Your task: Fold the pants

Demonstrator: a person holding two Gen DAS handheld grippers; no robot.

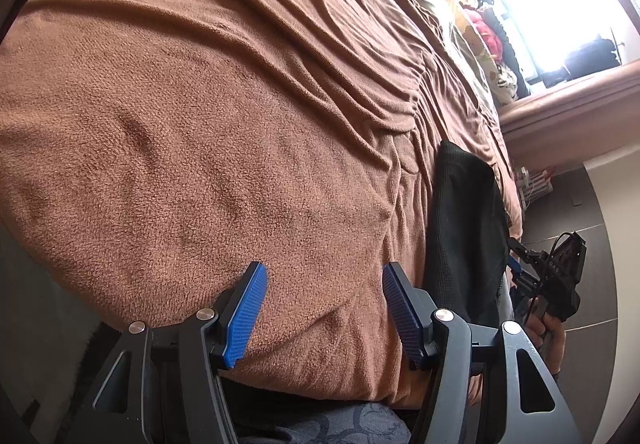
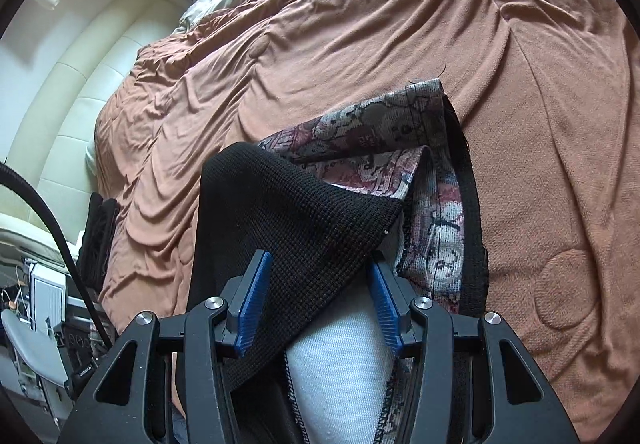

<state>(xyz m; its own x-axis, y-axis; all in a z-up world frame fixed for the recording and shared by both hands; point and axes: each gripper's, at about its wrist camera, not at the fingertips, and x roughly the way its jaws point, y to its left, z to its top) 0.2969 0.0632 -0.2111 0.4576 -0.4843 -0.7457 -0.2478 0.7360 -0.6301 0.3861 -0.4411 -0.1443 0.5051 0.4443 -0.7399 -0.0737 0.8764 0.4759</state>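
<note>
your right gripper (image 2: 320,298) sits nearest the lens: fingers apart, blue pads (image 2: 256,300) either side of the black knit of the pants (image 2: 288,212), with a gap between pad and cloth on both sides, so no clamp. the cloth drapes between the fingers rather than being pinched. just beyond, the pants lie bunched on the brown blanket (image 2: 540,124), black outer face folded back over a patterned grey-and-maroon inner face, a pale grey lining showing below the fold near the fingers. further off, the blanket runs wrinkled toward a cream padded headboard (image 2: 88,96).

your left gripper (image 1: 324,308) hangs over bare blanket (image 1: 200,104), fingers wide apart, nothing between the pads (image 1: 248,316). to its right, the black pants (image 1: 464,228) hang at the bed's edge, and beside them your right hand (image 1: 548,328) and its gripper body are visible over the dark floor (image 1: 592,204). far beyond, a bright window (image 1: 560,4) and a heap of soft toys (image 1: 484,24).
</note>
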